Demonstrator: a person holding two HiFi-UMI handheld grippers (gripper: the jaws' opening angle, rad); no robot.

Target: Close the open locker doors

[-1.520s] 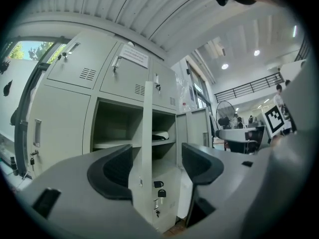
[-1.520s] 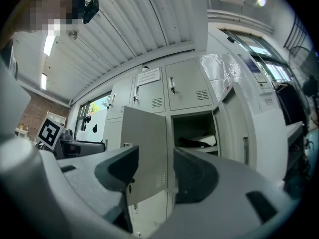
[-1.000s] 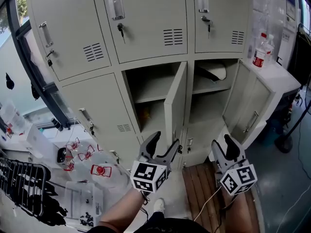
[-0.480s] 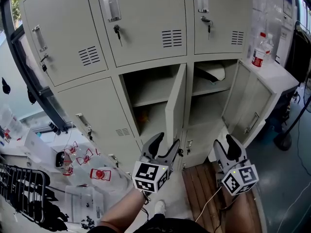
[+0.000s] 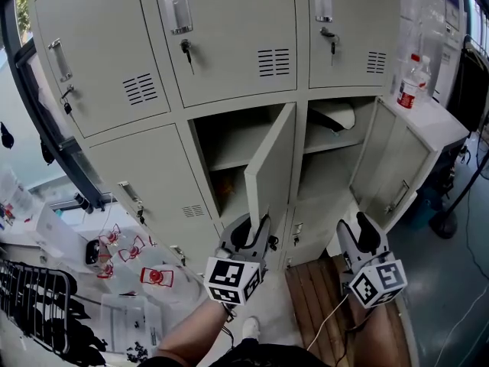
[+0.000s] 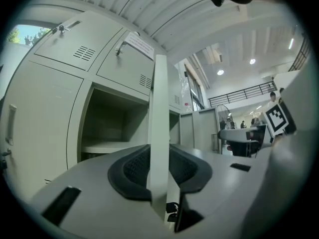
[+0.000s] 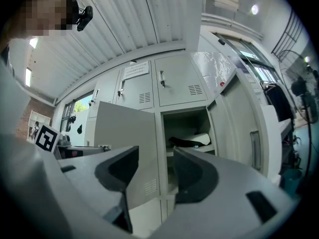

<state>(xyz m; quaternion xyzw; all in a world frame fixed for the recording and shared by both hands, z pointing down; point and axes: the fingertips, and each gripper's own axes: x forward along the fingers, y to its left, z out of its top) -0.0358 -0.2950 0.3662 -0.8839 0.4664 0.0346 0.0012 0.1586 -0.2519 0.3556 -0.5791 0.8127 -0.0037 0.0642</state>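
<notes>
The middle locker door (image 5: pixel 271 167) stands open, its free edge toward me. My left gripper (image 5: pixel 252 232) has just been closing and is now shut on that door's lower edge. In the left gripper view the thin door edge (image 6: pixel 159 108) runs upright between the black pads (image 6: pixel 134 168), which press on it from both sides. My right gripper (image 5: pixel 357 234) hangs open with nothing in it, below the right locker door (image 5: pixel 390 167), which is swung wide to the right. In the right gripper view the right gripper (image 7: pixel 152 171) faces the open right compartment (image 7: pixel 187 128), apart from it.
A dark and white bundle (image 5: pixel 336 115) lies on the right compartment's shelf. A water bottle (image 5: pixel 410 82) stands on a white cabinet top (image 5: pixel 439 125) to the right. Clear bags with red parts (image 5: pixel 157 274) and a black rack (image 5: pixel 30 297) lie at the lower left.
The left jaws have closed onto the middle door's lower edge, and the door's free edge has shifted slightly left. The right gripper has kept still.
</notes>
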